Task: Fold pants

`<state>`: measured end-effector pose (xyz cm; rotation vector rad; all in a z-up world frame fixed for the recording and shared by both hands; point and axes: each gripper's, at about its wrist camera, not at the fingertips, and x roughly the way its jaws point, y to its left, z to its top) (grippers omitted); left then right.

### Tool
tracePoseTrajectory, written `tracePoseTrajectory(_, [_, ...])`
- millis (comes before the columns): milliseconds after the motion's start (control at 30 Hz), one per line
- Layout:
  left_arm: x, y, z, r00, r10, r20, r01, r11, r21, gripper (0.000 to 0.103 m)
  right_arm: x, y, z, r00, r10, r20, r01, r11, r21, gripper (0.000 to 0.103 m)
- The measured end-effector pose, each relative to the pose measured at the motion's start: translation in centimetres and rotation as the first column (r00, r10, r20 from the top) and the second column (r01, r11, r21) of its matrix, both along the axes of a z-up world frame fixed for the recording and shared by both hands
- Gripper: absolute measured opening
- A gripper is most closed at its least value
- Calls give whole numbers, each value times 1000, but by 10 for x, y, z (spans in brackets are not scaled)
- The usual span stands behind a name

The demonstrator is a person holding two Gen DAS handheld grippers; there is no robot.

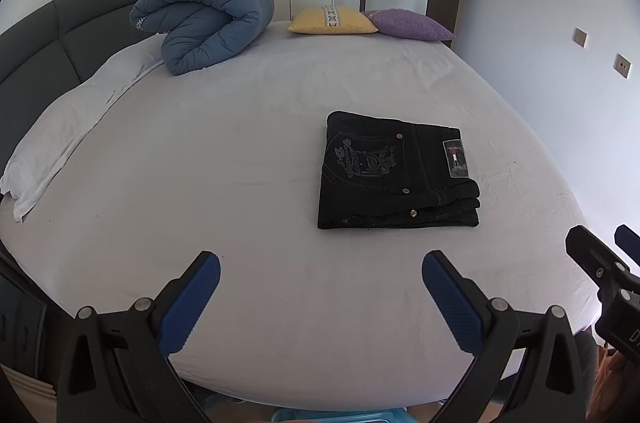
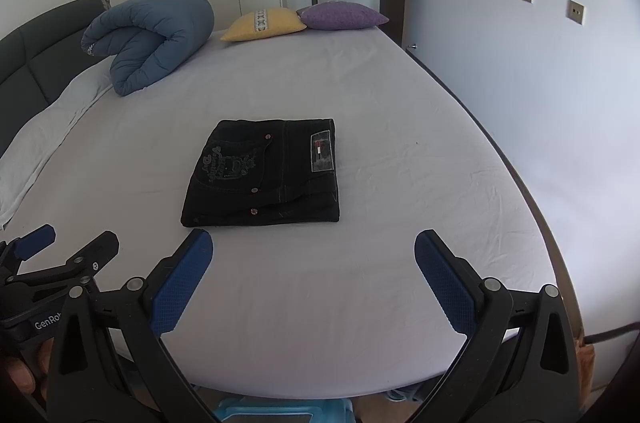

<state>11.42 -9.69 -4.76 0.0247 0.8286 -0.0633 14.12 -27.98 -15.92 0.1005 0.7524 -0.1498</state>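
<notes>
A pair of black jeans (image 1: 396,171) lies folded into a compact rectangle on the bed's white sheet (image 1: 240,163), back pocket and brand label facing up. It also shows in the right wrist view (image 2: 266,175). My left gripper (image 1: 320,263) is open and empty, held above the sheet near the bed's front edge, short of the jeans and to their left. My right gripper (image 2: 314,243) is open and empty, just in front of the jeans. The right gripper shows at the left view's right edge (image 1: 604,251), and the left gripper at the right view's left edge (image 2: 68,243).
A rolled blue duvet (image 1: 204,19) lies at the far left by the grey headboard (image 1: 48,39). A yellow cushion (image 1: 332,21) and a purple cushion (image 1: 408,25) lie at the far edge. A white pillow (image 1: 68,123) lies along the left. A wall (image 1: 560,63) stands on the right.
</notes>
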Motion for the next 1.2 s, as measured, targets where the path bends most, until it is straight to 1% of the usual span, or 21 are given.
tracePoseTrajectory(233, [-1,0,-1,1000,0,-2,0,1000,-1,103,1,5,-5,1000,-3,-4,3,1000,5,103])
tracePoseTrajectory(1033, [-4,-2,-2,1000,-4,-11,4,1000,-8,103,-2,8,-5,1000,-4,-6,4,1000,5,103])
tracePoseTrajectory(1200, [-4,-2,-3,1000,-4,-10,4,1000,-6,103,-3,10,-9,1000,-3,-9,3,1000,6,103])
